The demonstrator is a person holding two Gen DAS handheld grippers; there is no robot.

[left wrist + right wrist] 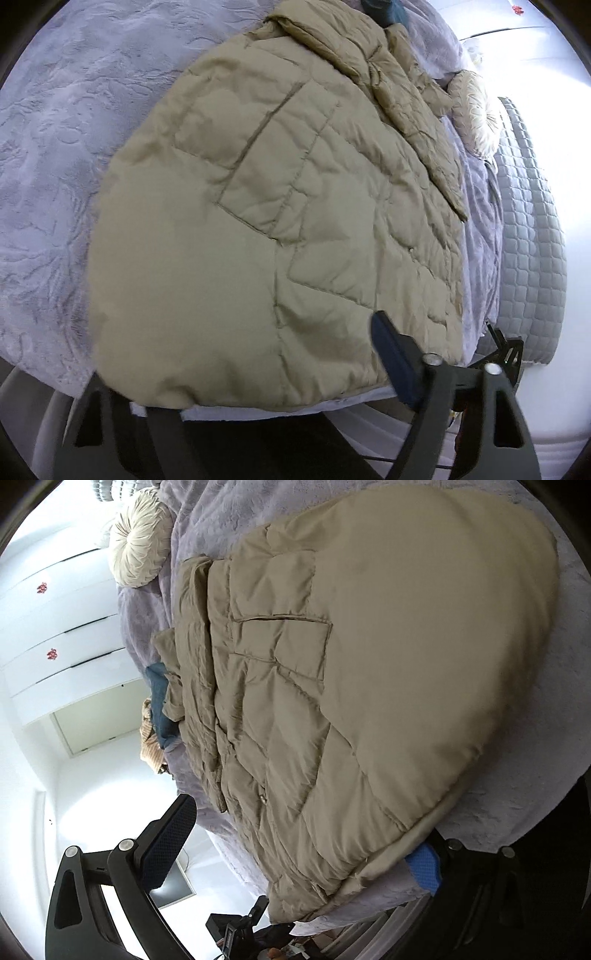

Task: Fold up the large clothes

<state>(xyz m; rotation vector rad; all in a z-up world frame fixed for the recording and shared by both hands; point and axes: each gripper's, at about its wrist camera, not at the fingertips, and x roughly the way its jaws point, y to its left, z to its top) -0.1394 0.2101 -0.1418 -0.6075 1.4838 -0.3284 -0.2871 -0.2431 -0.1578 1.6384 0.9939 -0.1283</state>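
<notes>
- Quilted puffer jacket (280,206), khaki-beige: lies spread on the bed, taking up most of both views; 1 patch pocket (273,162) faces up; a folded sleeve or front panel lies along 1 long side; hem reaches the near edge of the bed.
- Bed blanket (55,155), plush, pale lavender-grey: under the jacket, bare on the side away from the pillow.
- Round pleated cushion (142,539), cream: on the blanket, near the jacket's folded side, apart from it.
- Blue garment (162,705): partly hidden beside the jacket's far end, touching it.
- Quilted grey mattress side (528,221): shows beyond the blanket's edge.
- Left tongs (236,376): spread, at the jacket's hem; 1 dark finger (395,365) lies over the hem corner, the other blurred under the bed edge; no clear pinch on the fabric.
- Right tongs (306,845): spread wide across the hem; 1 finger clear of the bed, the blue pad (424,867) just under the hem edge; fabric not pressed.
- White drawer fronts (62,627): beyond the bed.
</notes>
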